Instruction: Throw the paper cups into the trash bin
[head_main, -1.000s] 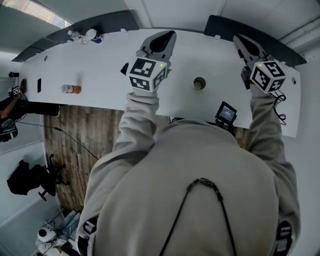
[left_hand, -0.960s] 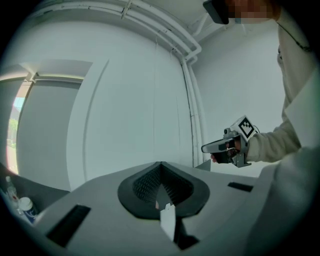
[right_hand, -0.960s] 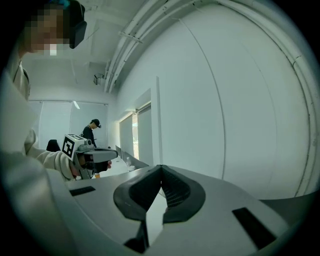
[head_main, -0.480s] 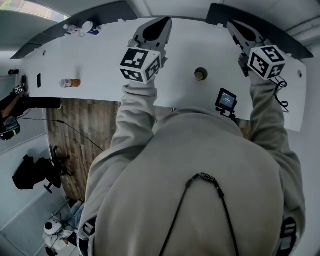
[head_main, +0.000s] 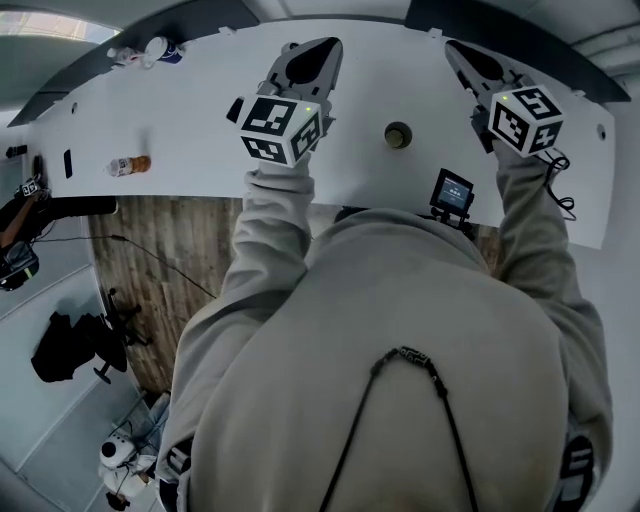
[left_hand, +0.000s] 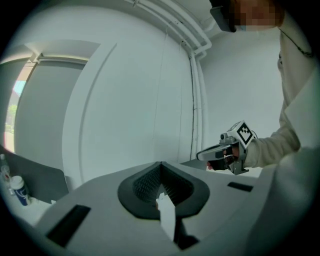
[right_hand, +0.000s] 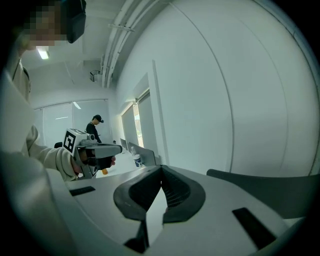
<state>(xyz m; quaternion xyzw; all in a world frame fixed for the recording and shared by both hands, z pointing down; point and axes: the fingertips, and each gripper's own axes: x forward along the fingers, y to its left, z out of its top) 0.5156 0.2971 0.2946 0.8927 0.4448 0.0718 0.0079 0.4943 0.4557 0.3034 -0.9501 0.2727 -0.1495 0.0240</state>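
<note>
A paper cup (head_main: 398, 135) stands upright on the white table (head_main: 200, 120), between my two grippers and a little nearer to me than their tips. My left gripper (head_main: 325, 45) (left_hand: 160, 167) is held above the table to the cup's left, jaws shut with nothing in them. My right gripper (head_main: 455, 47) (right_hand: 161, 167) is held to the cup's right, also shut and empty. Each gripper view looks at a pale wall and catches the other gripper: the right gripper (left_hand: 220, 152) and the left gripper (right_hand: 100, 149). No trash bin is in view.
A small bottle (head_main: 128, 165) lies on the table's left part. A few small containers (head_main: 150, 50) stand at its far left corner. A small screen device (head_main: 452, 190) is clamped at the near edge. Dark panels (head_main: 190, 20) back the table. A person (right_hand: 95, 127) stands far off.
The head view has shifted a little, so the table and cup sit higher in the picture. Both grippers stay raised and shut, in about the same places beside the cup.
</note>
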